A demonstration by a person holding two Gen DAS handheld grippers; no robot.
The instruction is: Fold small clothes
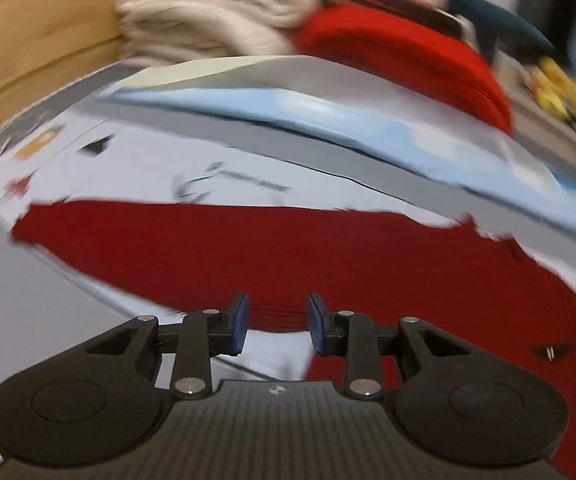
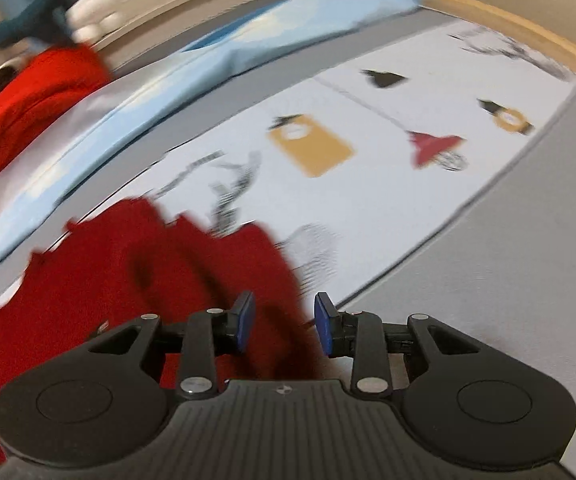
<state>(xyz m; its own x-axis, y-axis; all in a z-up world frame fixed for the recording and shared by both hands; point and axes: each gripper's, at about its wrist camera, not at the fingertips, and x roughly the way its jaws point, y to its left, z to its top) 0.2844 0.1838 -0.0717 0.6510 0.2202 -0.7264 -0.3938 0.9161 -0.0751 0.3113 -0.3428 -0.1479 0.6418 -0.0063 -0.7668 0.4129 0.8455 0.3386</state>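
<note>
A dark red knitted garment [image 1: 288,256] lies spread on a white printed mat [image 1: 148,160]. My left gripper [image 1: 276,326] is open and empty, its blue pads just above the garment's near edge. In the right wrist view the same red garment [image 2: 128,280] lies bunched at the left on the mat [image 2: 387,200]. My right gripper [image 2: 284,326] is open, with a fold of the red cloth rising between the jaws; the pads do not press it. Both views are motion-blurred.
A stack of folded clothes stands behind the mat: cream knit [image 1: 208,12], bright red knit [image 1: 399,52] [image 2: 28,100], and a light blue cloth [image 1: 327,116] [image 2: 248,40]. A wooden surface [image 1: 28,40] lies at left. Yellow objects [image 1: 559,92] sit at far right.
</note>
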